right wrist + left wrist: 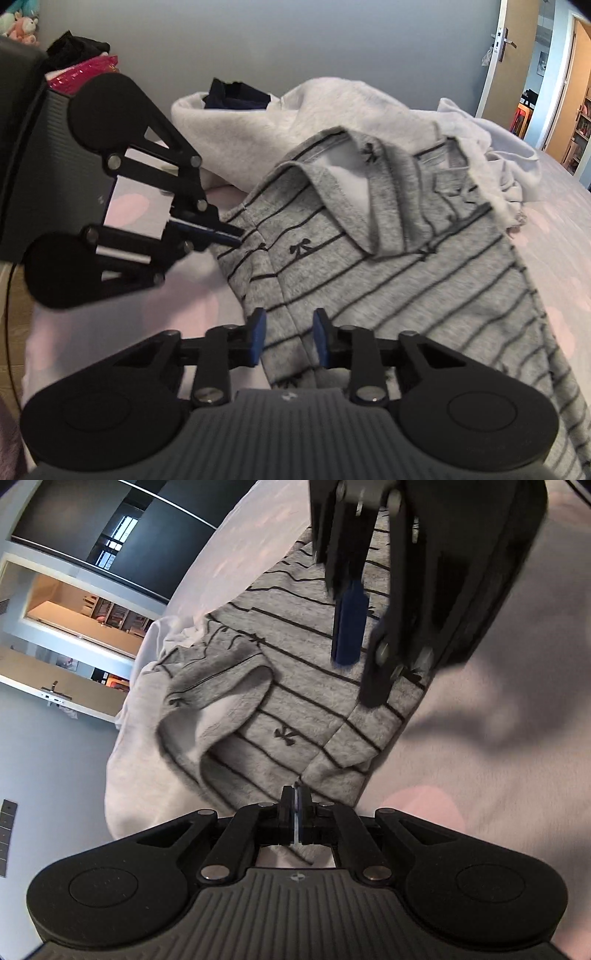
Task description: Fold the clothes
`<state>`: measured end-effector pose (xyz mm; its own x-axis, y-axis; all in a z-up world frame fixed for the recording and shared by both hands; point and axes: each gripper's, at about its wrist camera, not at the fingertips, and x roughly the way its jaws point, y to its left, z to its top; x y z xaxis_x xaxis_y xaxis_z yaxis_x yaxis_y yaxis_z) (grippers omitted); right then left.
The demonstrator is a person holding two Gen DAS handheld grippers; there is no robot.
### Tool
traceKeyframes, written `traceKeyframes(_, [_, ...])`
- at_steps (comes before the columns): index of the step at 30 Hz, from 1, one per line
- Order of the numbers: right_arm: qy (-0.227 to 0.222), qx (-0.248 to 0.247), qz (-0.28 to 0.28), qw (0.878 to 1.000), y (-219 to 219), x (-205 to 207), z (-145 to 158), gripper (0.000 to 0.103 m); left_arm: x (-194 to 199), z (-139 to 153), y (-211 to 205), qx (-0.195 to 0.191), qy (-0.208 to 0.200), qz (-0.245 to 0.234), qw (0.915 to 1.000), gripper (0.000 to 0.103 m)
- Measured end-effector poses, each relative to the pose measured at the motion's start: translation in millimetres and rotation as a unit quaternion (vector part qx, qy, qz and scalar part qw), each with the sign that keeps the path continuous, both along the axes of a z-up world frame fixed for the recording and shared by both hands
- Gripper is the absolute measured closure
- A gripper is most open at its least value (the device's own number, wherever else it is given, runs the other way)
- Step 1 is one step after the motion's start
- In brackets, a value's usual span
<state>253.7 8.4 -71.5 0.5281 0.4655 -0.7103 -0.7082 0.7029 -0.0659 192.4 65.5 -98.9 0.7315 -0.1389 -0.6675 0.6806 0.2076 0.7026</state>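
Observation:
A grey top [295, 686] with thin dark stripes and small bow prints lies spread on the bed, collar toward the far side [406, 266]. My left gripper [297, 797] is shut on the edge of a folded-over part of the top at its near left side; in the right wrist view it [236, 236] pinches that edge from the left. My right gripper [290, 330] hovers low over the top's near edge. Its blue pads stand apart, with a fold of the cloth lying flat between them and no pad pressing. The left wrist view shows it [360, 679] reaching in from above.
The bed has a pale pink sheet [110, 325]. A light grey sweatshirt [240, 125] with a dark navy garment [236, 94] on it lies behind the top, and white cloth [491, 133] is bunched at the far right. An open door [517, 55] stands beyond. Pink items [85, 72] sit far left.

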Motion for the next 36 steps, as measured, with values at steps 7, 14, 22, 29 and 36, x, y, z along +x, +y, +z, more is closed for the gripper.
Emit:
traceKeyframes(7, [0.019, -0.010, -0.006, 1.000, 12, 16, -23, 0.095, 5, -8, -3, -0.015, 0.009, -0.015, 0.9997, 0.086])
traceKeyframes(14, [0.007, 0.021, 0.007, 1.000, -2, 8, -2, 0.103, -2, 4, -3, -0.041, 0.000, -0.046, 0.9981, 0.080])
traceKeyframes(22, [-0.052, -0.007, 0.075, 0.996, -4, -19, 31, 0.103, -16, 11, -10, -0.022, -0.029, -0.091, 0.9952, 0.069])
traceKeyframes(29, [-0.079, -0.053, 0.105, 0.990, -7, -37, 33, 0.103, -14, 9, -4, -0.001, -0.005, -0.084, 0.9965, 0.097])
traceKeyframes(36, [-0.048, -0.077, 0.106, 0.990, 3, -30, 18, 0.103, -24, 8, 6, 0.026, 0.017, -0.081, 0.9962, 0.099])
